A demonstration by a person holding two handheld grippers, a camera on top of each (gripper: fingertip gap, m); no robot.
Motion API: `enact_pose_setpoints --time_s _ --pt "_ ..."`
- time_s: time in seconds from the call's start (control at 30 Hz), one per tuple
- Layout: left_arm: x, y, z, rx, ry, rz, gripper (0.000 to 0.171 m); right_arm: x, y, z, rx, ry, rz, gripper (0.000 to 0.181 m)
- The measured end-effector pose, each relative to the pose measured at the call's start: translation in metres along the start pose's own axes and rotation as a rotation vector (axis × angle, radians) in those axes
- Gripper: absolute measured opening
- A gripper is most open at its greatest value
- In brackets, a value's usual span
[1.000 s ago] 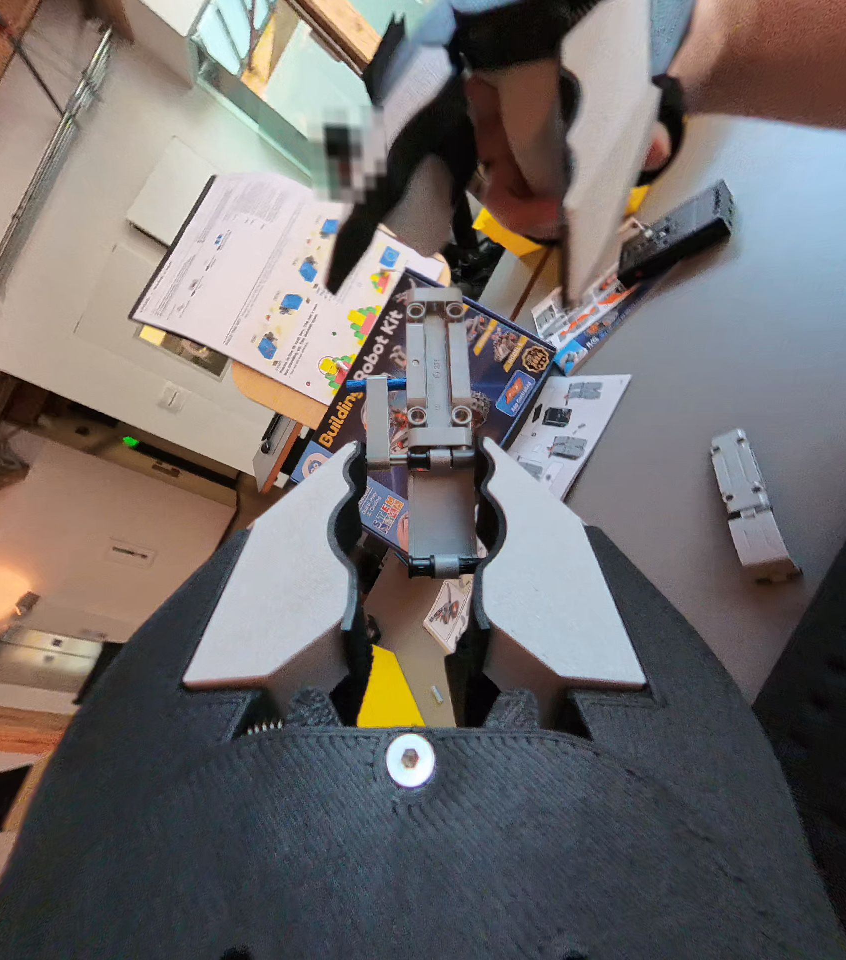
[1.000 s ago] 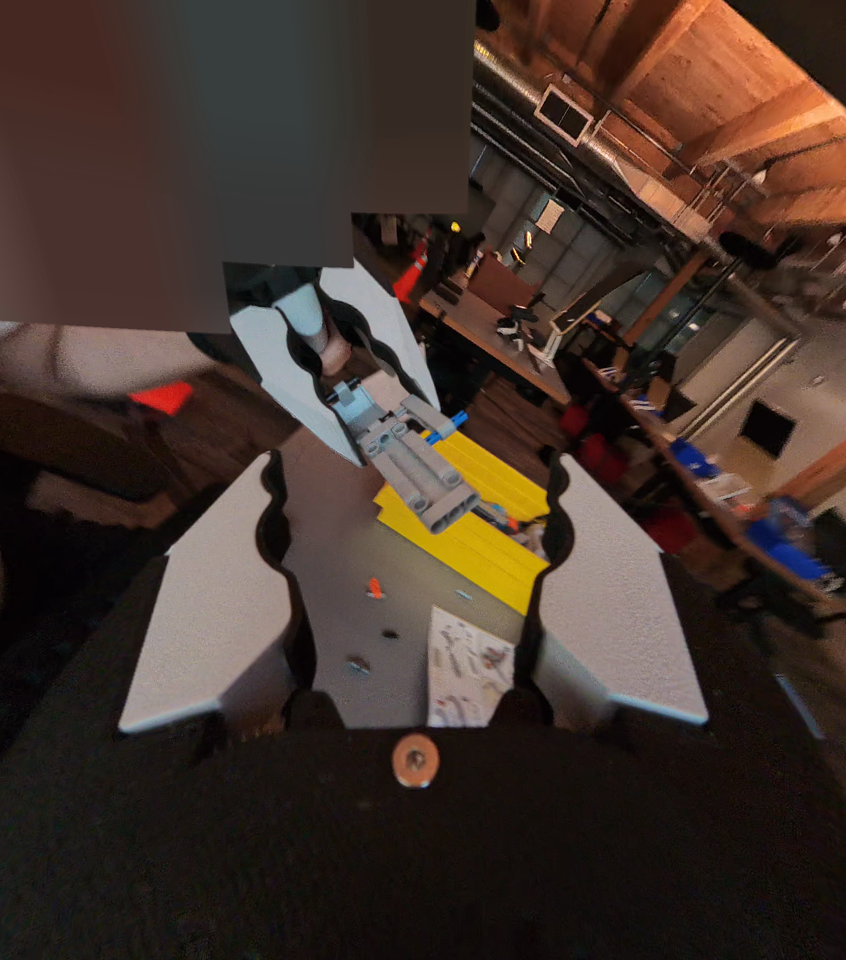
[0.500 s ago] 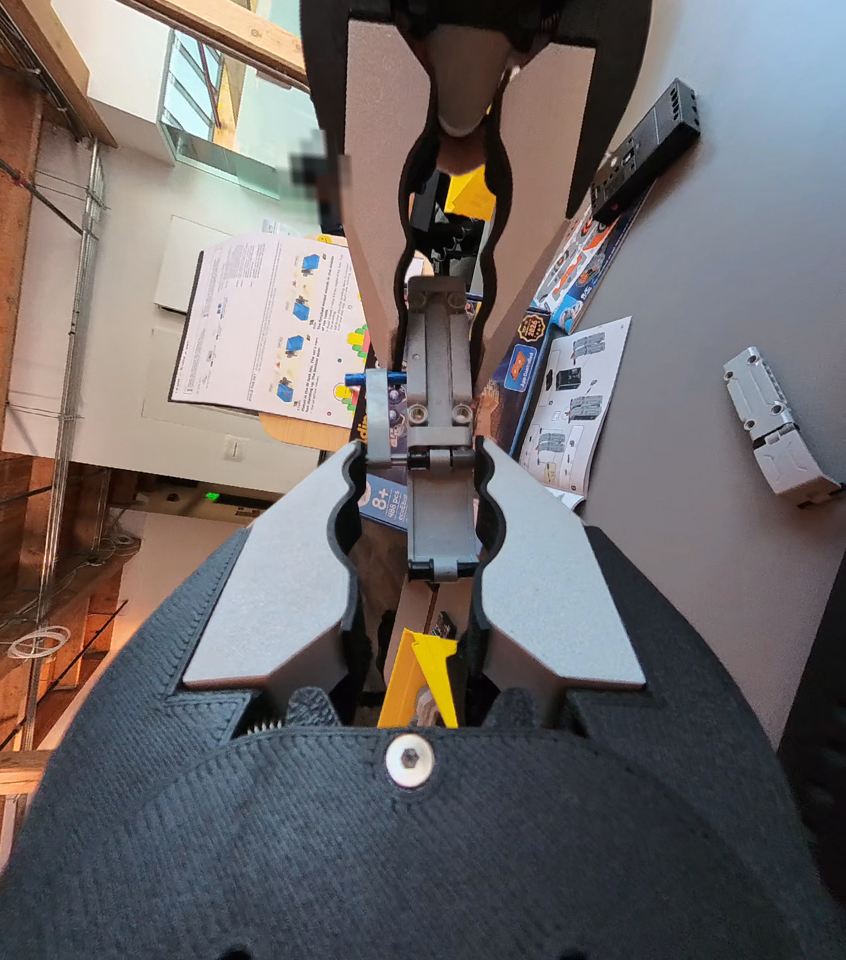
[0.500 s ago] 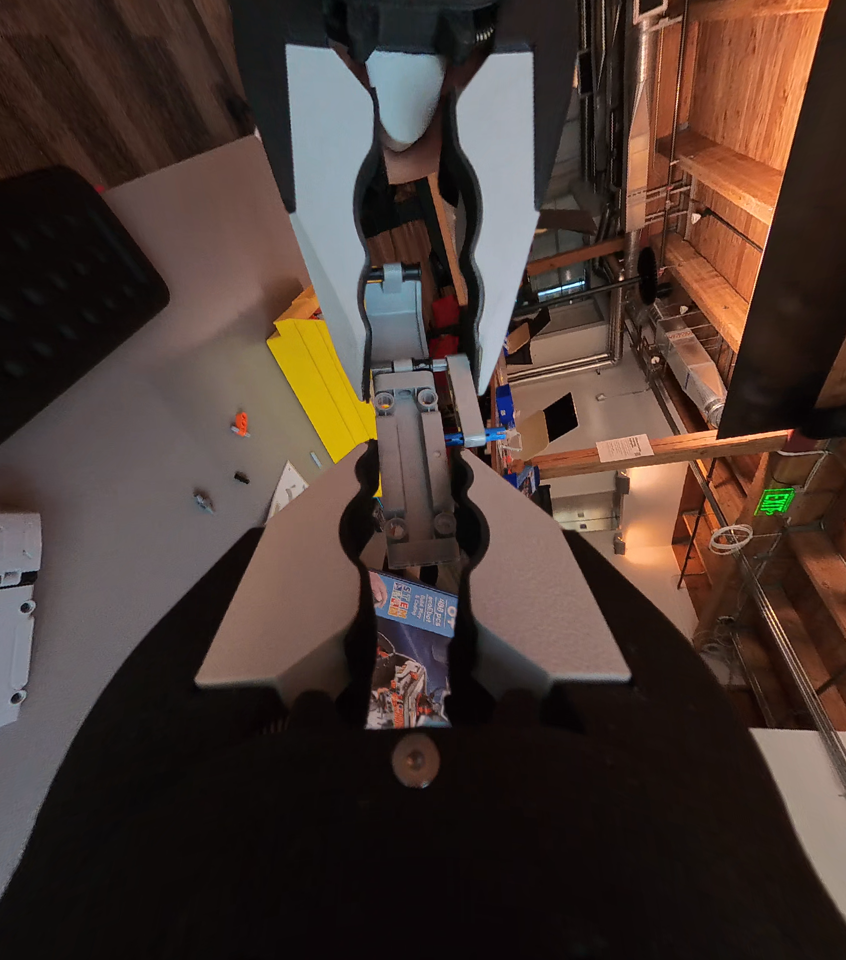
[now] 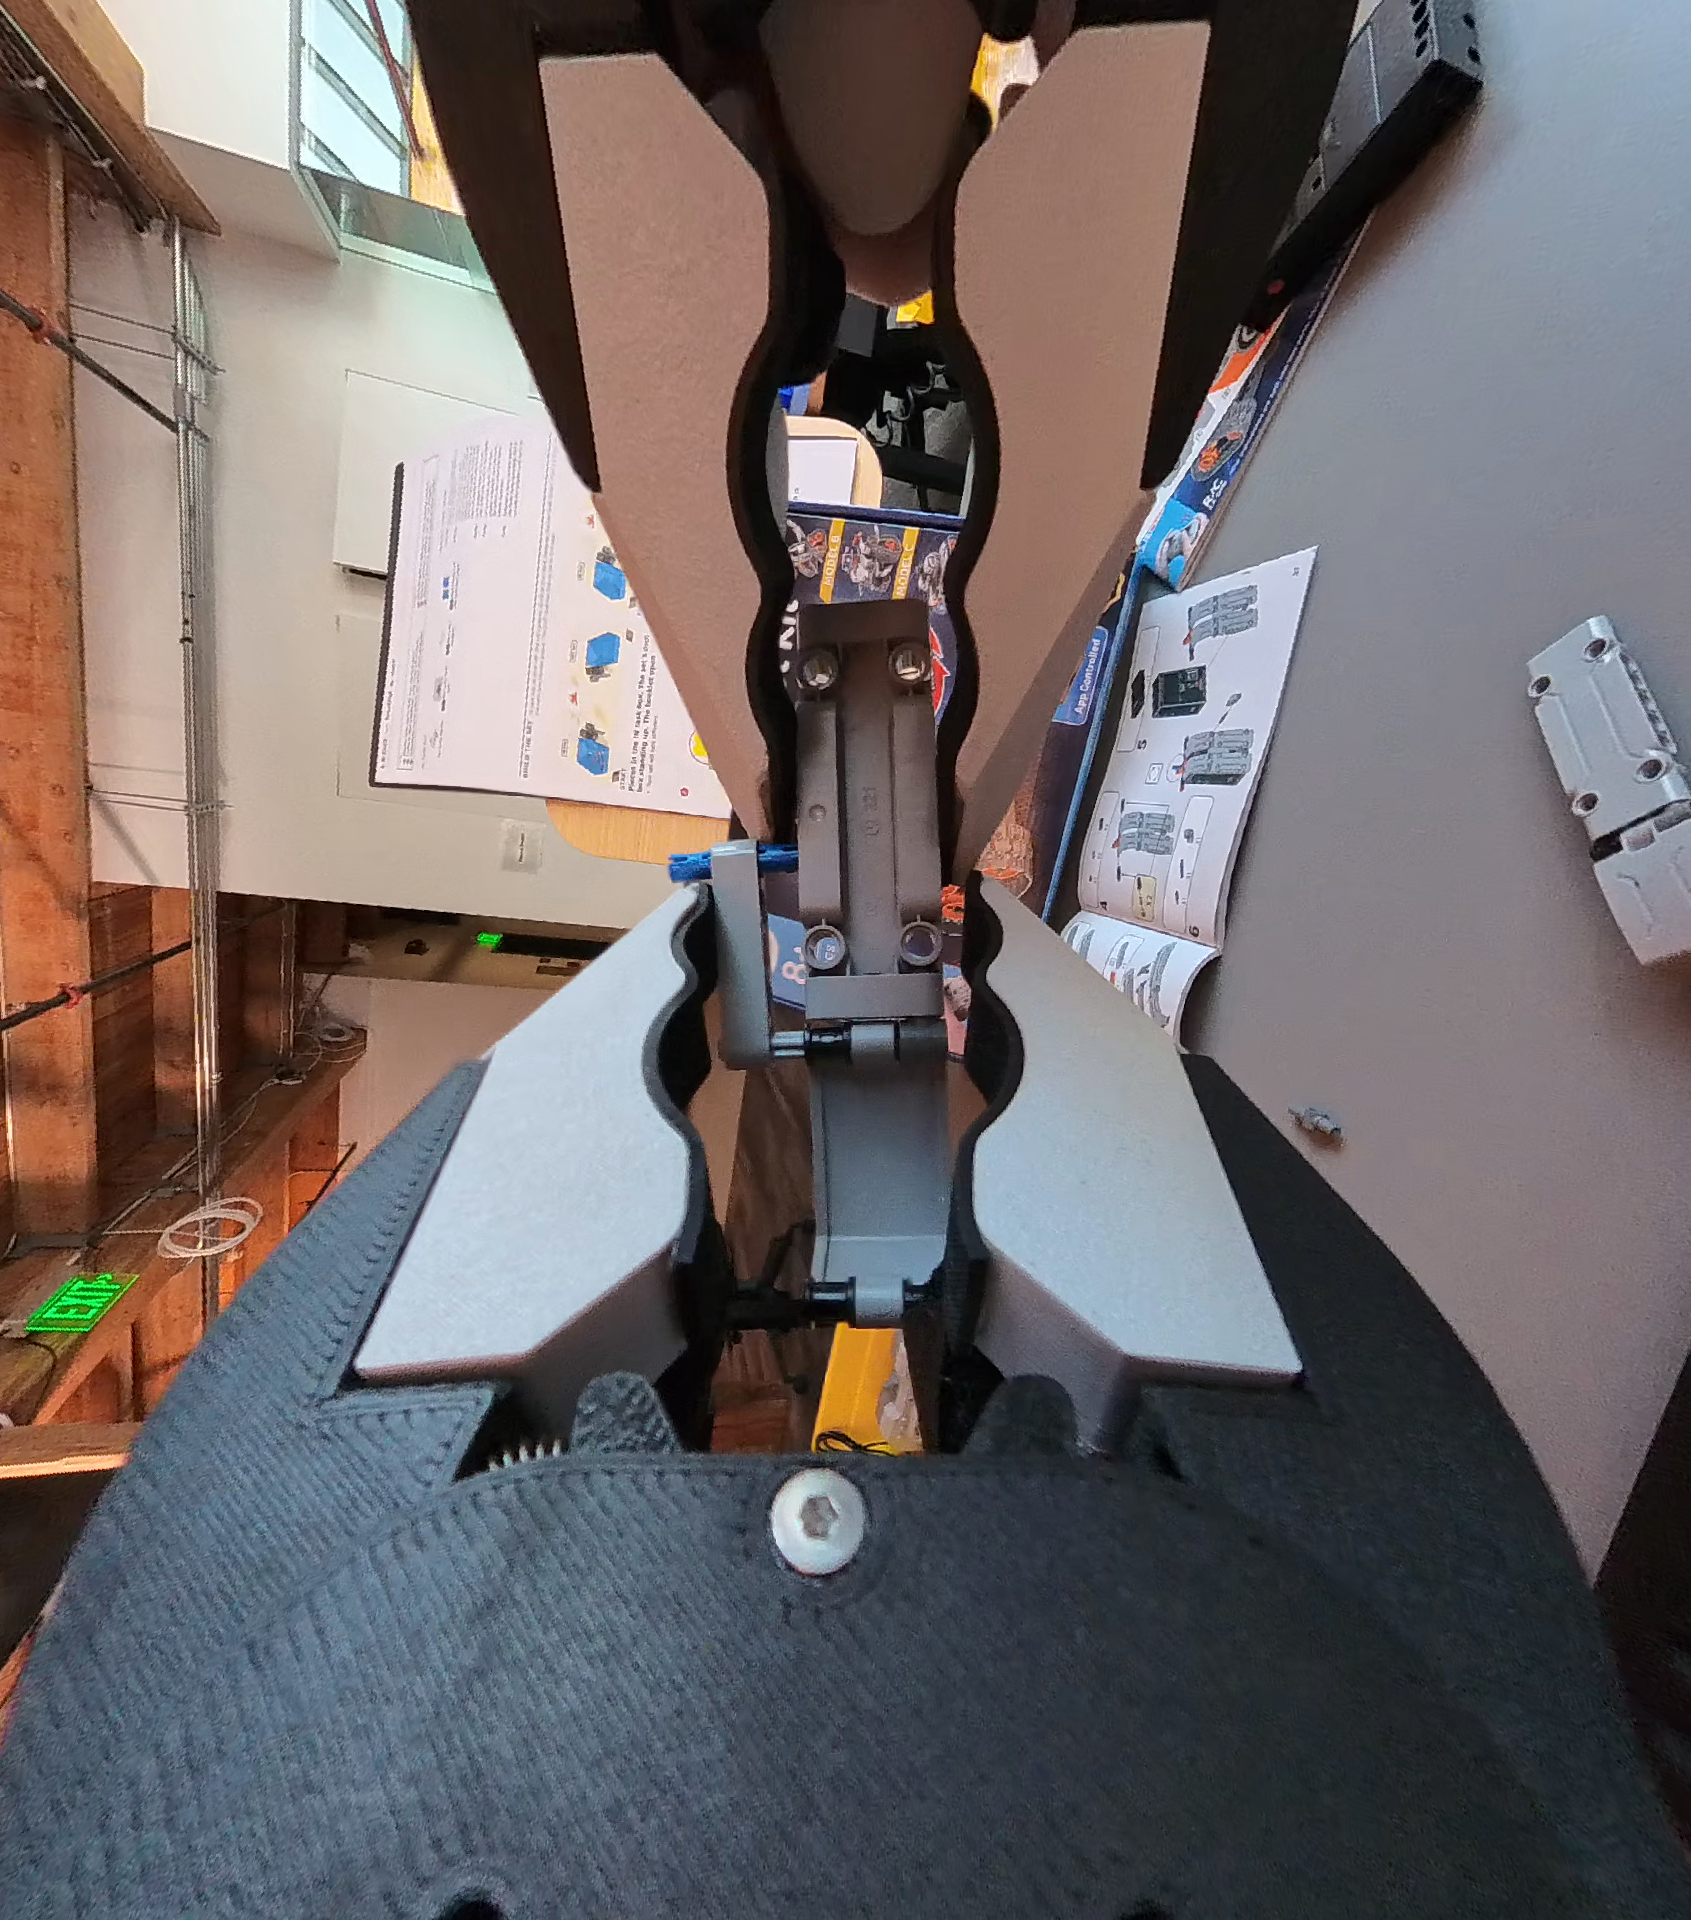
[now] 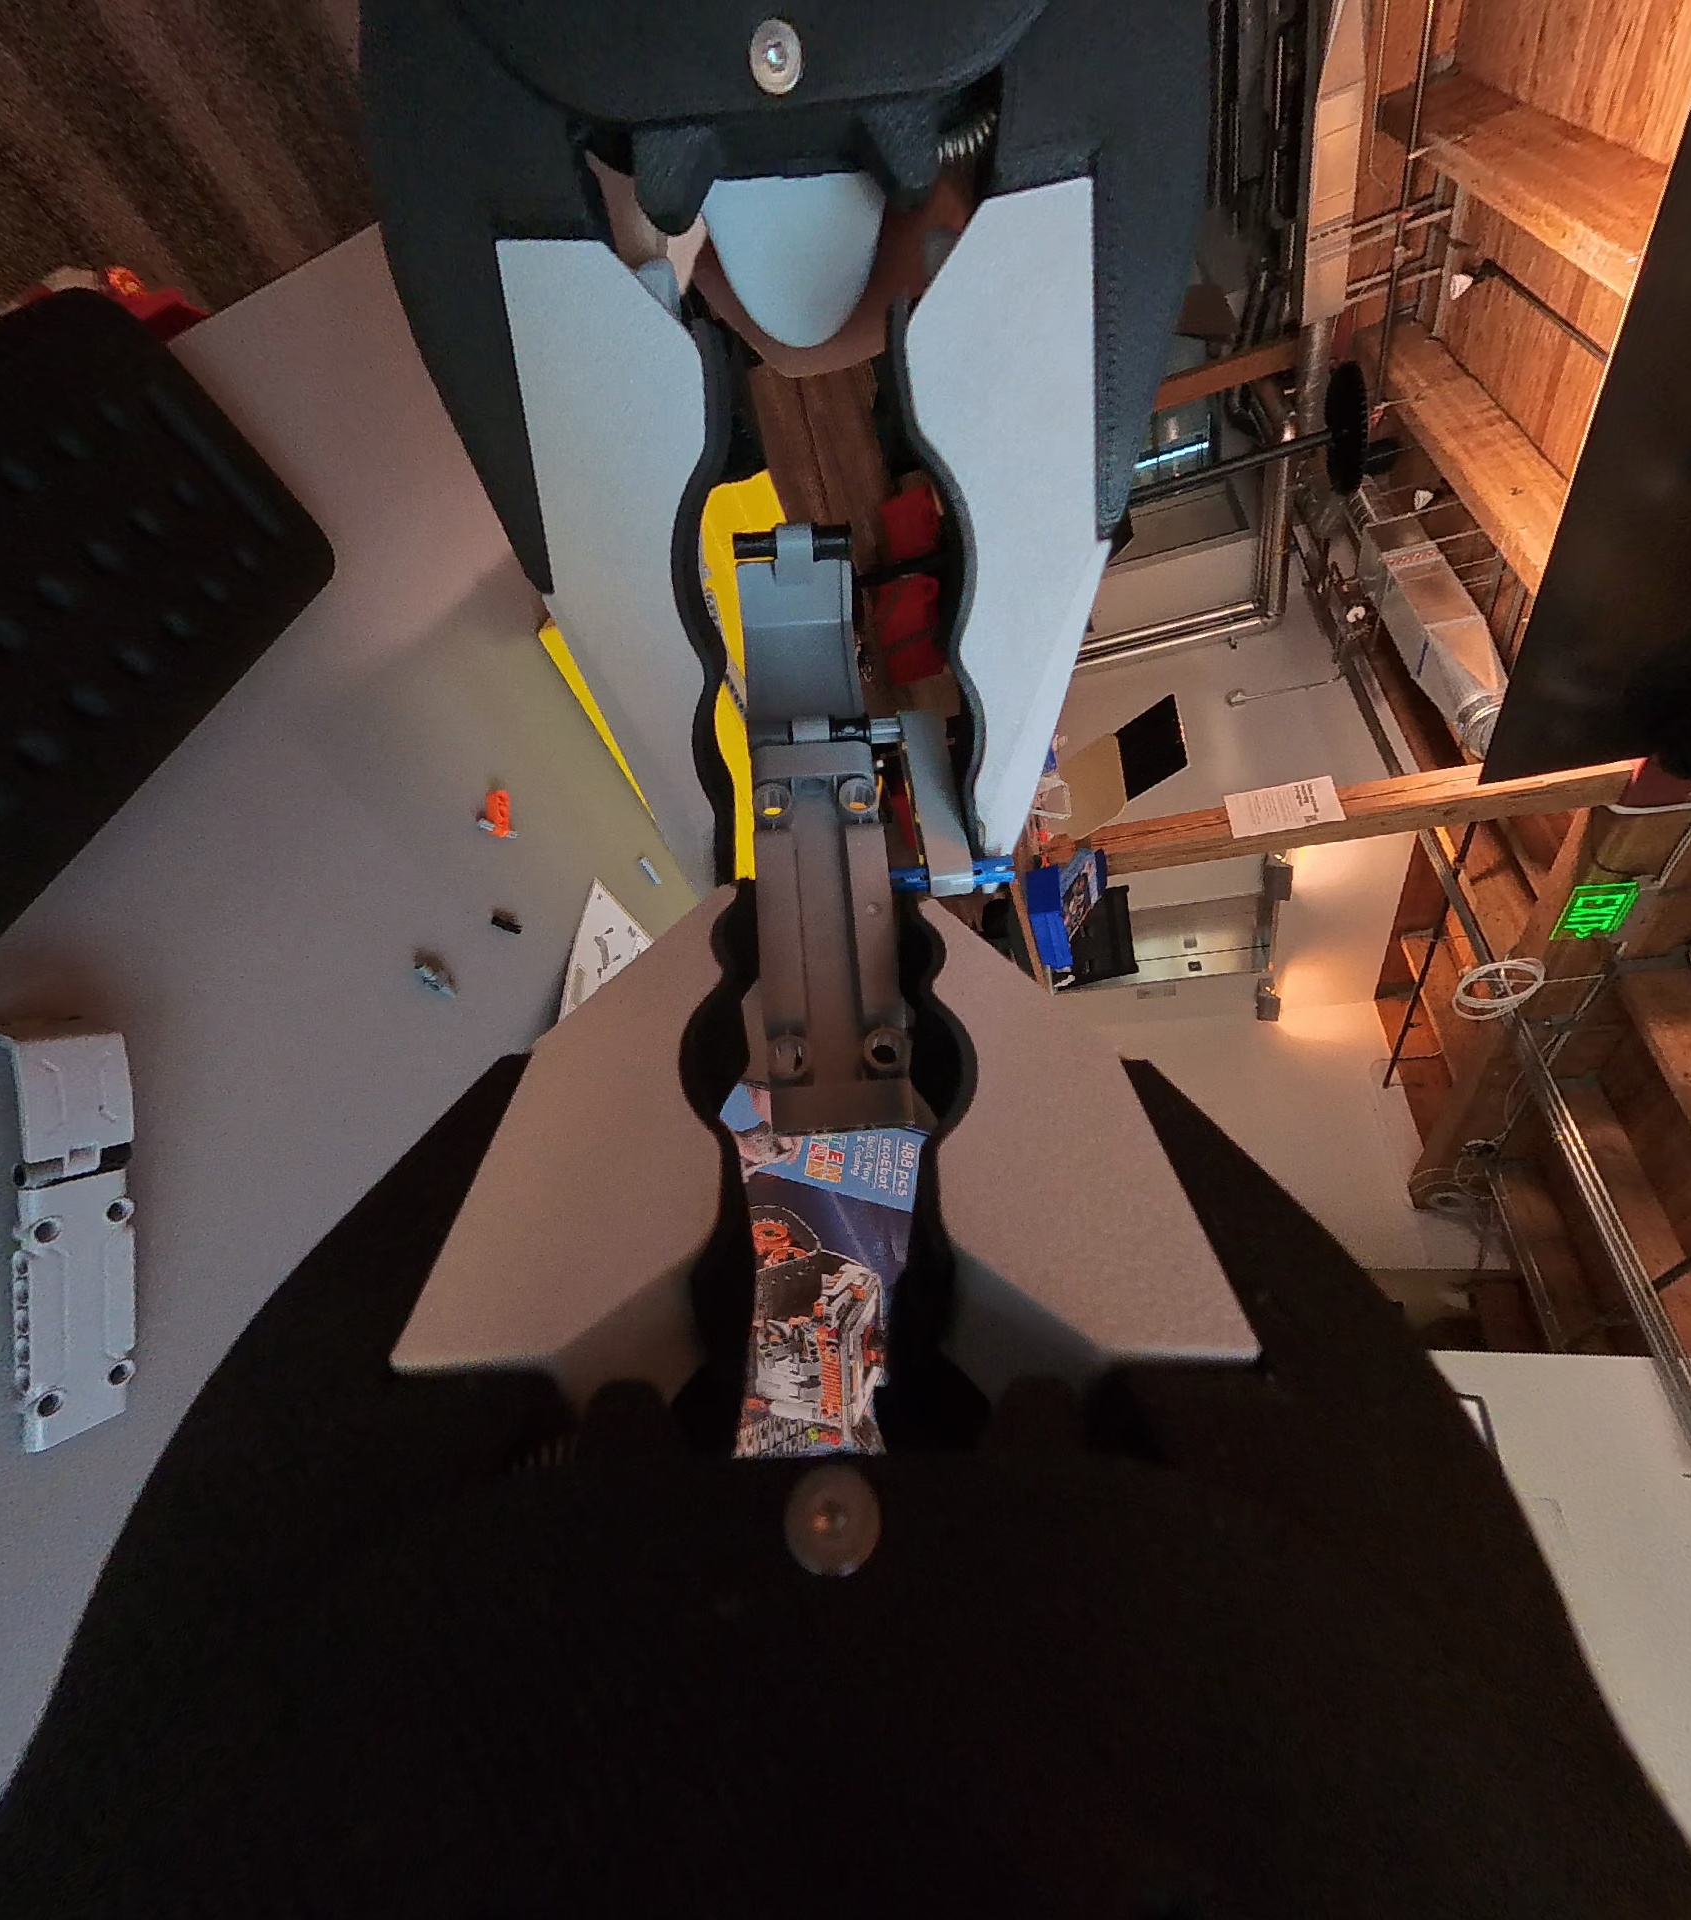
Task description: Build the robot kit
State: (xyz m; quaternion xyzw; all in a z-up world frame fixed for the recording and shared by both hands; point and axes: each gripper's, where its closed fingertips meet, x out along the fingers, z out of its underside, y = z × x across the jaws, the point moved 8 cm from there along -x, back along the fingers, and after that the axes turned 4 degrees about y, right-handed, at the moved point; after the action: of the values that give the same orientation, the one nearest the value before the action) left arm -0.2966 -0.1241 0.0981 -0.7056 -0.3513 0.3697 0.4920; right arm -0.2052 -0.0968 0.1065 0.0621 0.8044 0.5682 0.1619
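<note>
A dark grey hinged brick assembly [image 5: 867, 790] is held in the air between both grippers. It has a side arm with a blue pin [image 5: 690, 862]. My left gripper [image 5: 841, 904] is shut on its near, curved half. My right gripper [image 5: 862, 821] comes in from the top, facing mine, with its fingers closed around the far flat panel. In the right wrist view my right gripper [image 6: 825, 899] grips that panel [image 6: 825, 987], and the left gripper [image 6: 851, 857] comes in from above. The two pairs of fingertips nearly touch.
On the grey table [image 5: 1495, 520] lie a light grey hinged assembly [image 5: 1641, 821], an open instruction booklet [image 5: 1184, 748], a blue kit box [image 5: 1090, 686] and a black box [image 5: 1381, 135]. Small loose parts [image 6: 498, 812], a yellow tray [image 6: 602, 717] and a black mat [image 6: 41, 623] lie to the left. Left and right tips are no more than a few centimetres apart.
The right gripper, open and apart a second ago, swung in line with the left one, closed on the assembly's far end, and has since slid closer along it.
</note>
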Motion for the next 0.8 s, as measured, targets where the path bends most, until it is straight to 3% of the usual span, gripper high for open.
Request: enact_pose_setpoints --time_s 0.23,0.3,0.5,0.8 --pt "-0.002 -0.002 -0.003 -0.019 -0.007 0.026 0.042 -0.003 0.003 0.003 0.071 0.051 -0.018 0.027" --pt "-0.003 -0.003 -0.003 -0.031 0.003 0.043 0.042 -0.005 0.005 0.002 0.078 0.068 -0.002 0.035" --pt "-0.007 0.0 -0.008 -0.05 0.039 0.104 0.042 -0.012 0.002 -0.001 0.02 0.142 0.011 0.05" --pt "-0.017 0.002 -0.012 0.002 0.081 0.104 0.042 -0.017 -0.002 -0.011 -0.06 0.183 0.023 0.05"
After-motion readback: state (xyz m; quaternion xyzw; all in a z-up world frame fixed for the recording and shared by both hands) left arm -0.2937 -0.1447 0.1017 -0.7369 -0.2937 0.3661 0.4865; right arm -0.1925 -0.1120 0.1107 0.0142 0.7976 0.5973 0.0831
